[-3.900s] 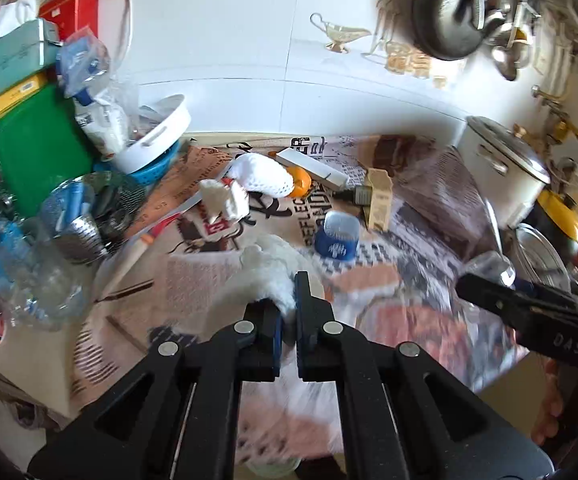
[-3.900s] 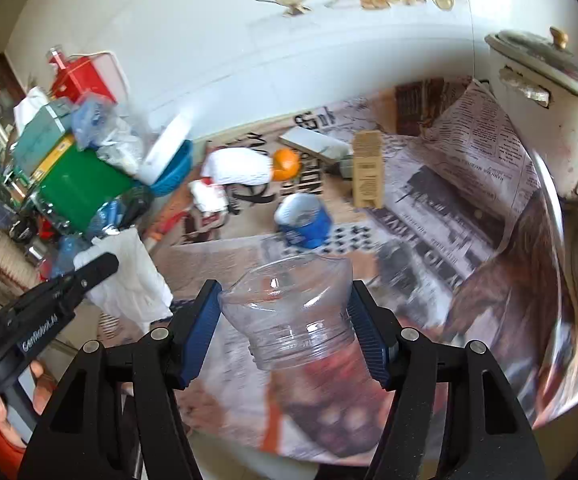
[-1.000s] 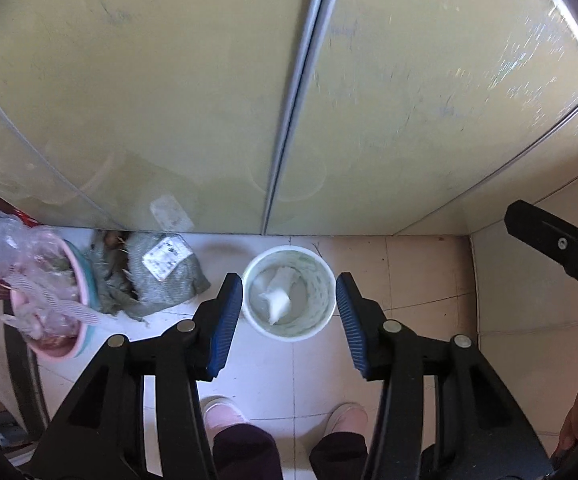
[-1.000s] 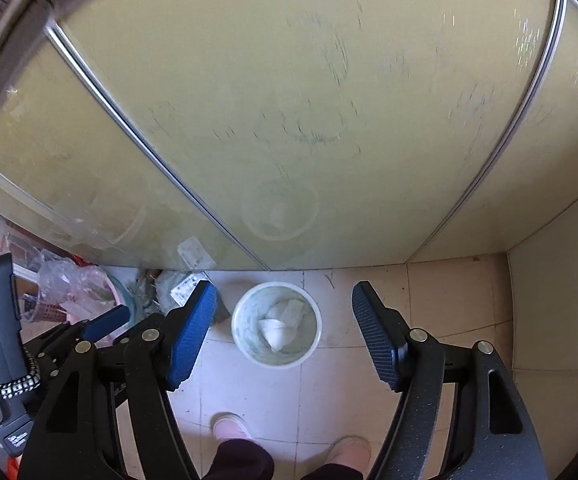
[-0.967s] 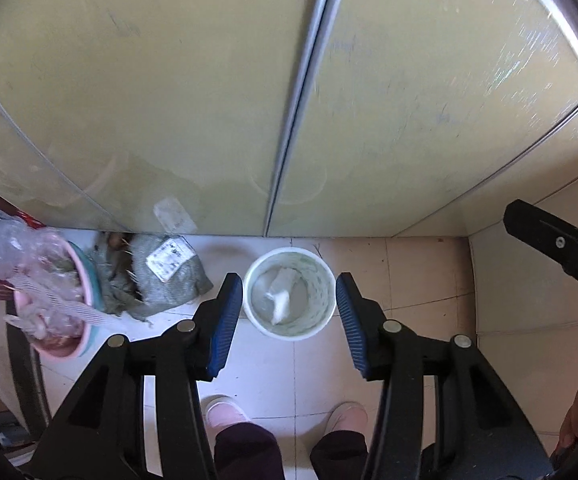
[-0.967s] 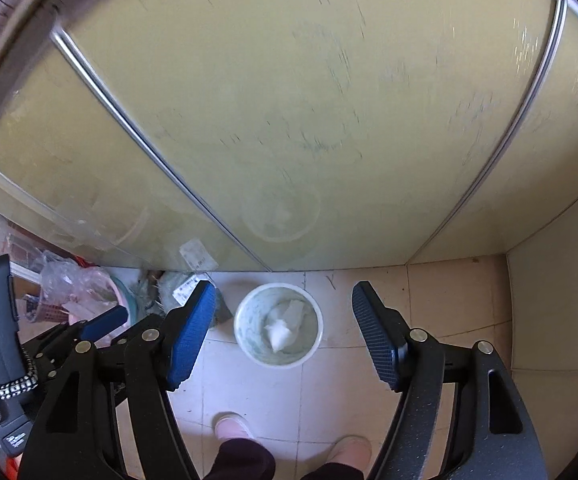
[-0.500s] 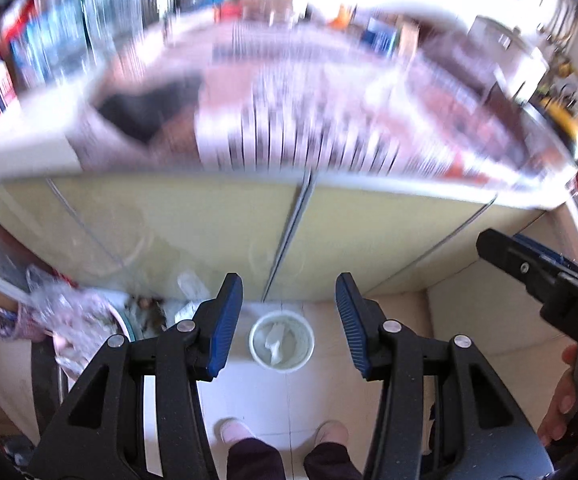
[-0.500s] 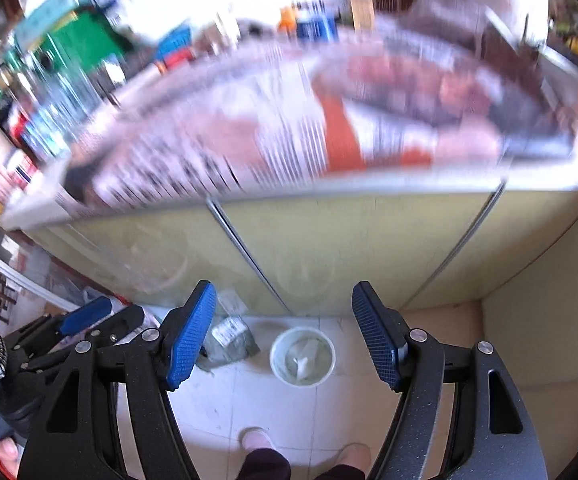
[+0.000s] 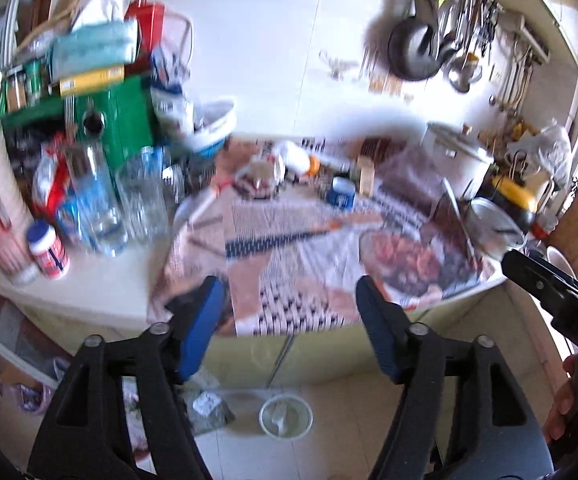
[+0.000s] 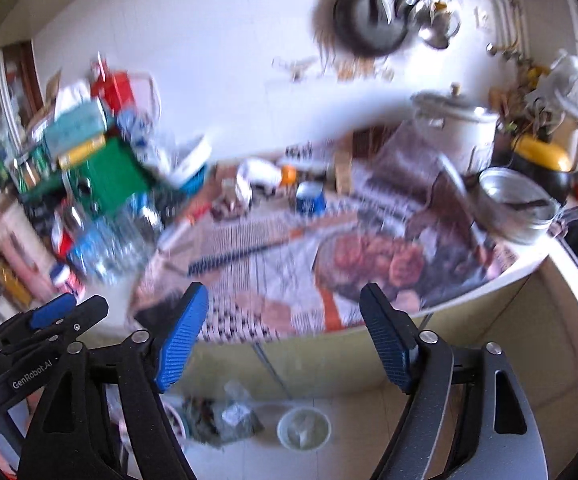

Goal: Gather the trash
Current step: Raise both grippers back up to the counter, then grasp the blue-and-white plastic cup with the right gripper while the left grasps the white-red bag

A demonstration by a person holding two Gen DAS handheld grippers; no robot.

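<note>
Left gripper [image 9: 289, 320]: jaws opening, wide, nothing between the blue pads. Right gripper [image 10: 283, 334]: jaws opening, wide, likewise empty. Both views are motion-blurred.

The white trash bin [image 9: 285, 422] stands on the tiled floor at lower centre of each view, in front of the yellow cabinet doors [image 9: 329, 356], with crumpled white trash inside. A grey-green bag [image 9: 207, 412] lies just beside it to the left.

The counter edge [image 10: 469, 292] crosses mid-frame. The newspaper sheet [image 9: 289, 264] overhangs that edge. Remaining trash, a blue can [image 9: 341, 197], sits at centre of the counter. The newspaper near the edge is bare; bottles [image 9: 97, 200] crowd the left.
</note>
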